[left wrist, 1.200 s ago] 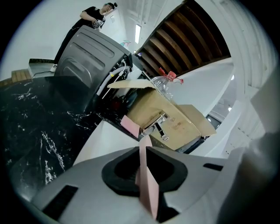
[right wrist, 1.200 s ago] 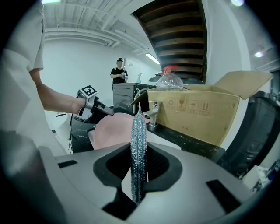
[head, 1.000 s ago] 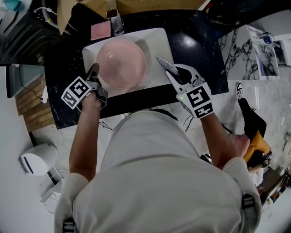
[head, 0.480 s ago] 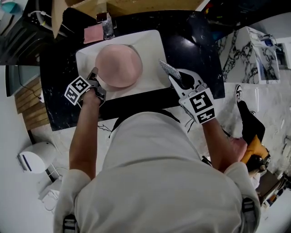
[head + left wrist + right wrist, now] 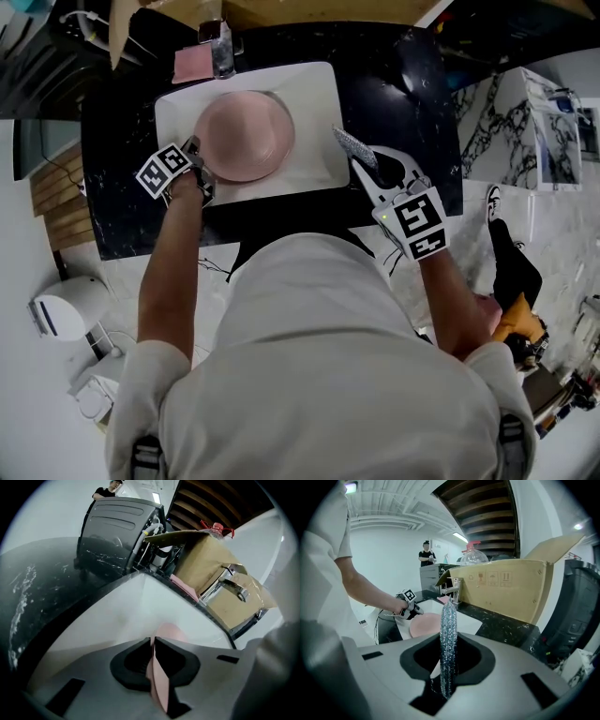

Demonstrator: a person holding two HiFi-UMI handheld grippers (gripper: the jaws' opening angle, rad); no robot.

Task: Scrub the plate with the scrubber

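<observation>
Plate (image 5: 242, 136) lowered; left gripper (image 5: 195, 150), jaws just closing, pinches its rim; right gripper (image 5: 367, 167) clamps scrubber (image 5: 349, 143).

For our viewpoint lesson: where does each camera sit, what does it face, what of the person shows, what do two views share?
Head view: on the head, steeply down at sink and plate; torso, both arms.
Left gripper view: on left gripper, along jaws just closing on plate; body unclear.
Right gripper view: on right gripper, along gripped scrubber towards sink; left arm.
Shared: the plate.

A cardboard box (image 5: 506, 590) stands behind the chrome faucet (image 5: 222, 47), a pink cloth (image 5: 192, 64) beside it on the black counter (image 5: 394, 84).
</observation>
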